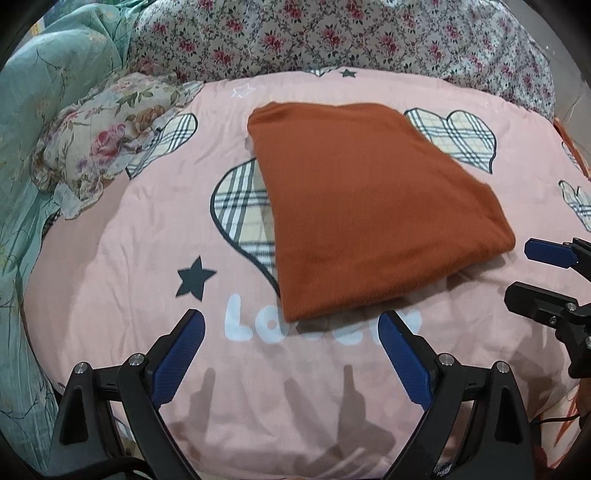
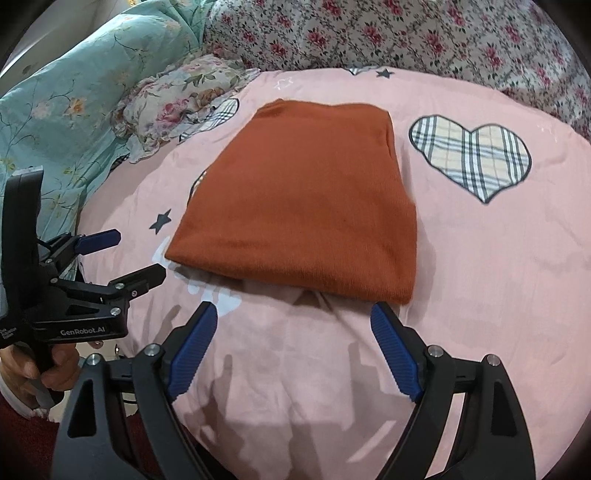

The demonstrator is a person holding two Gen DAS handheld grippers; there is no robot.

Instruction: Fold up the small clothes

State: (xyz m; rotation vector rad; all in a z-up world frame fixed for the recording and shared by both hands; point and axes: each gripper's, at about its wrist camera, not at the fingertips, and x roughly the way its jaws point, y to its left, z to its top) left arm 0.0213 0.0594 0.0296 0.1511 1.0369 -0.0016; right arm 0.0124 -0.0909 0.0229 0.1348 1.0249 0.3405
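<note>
Far left, in the right wrist view: crumpled teal floral quilt [image 2: 70, 110], and below it a person's hand [image 2: 55, 369] around the handle of the left black two-finger gripper with blue ribbed pads [image 2: 129, 254], white lettering "GenRobot.AI" legible on its body, a smaller label beside it too tiny to read. Jaws stood well apart, nothing between them, tips near the garment's left corner but apart from it.

Next, a ruffled rose-print pillow [image 2: 177, 99] at the bedspread's upper left edge.

Centre: folded rust-orange knit garment [image 2: 306, 206], lay flat as a rough rectangle on the pink bedspread printed with plaid hearts and dark stars [image 2: 498, 277]. Partly covered a plaid heart and white bubble lettering; in the left wrist view only "Lo" and a rounded end of the word [image 1: 255, 325] showed, rest hidden under the cloth.

Lower centre: right black gripper with blue ribbed pads [image 2: 295, 321], spread wide, empty, tips just short of the garment's near edge.

Right: a whole plaid heart [image 2: 472, 158]; along the back, a white quilt with red roses [image 2: 406, 33].
</note>
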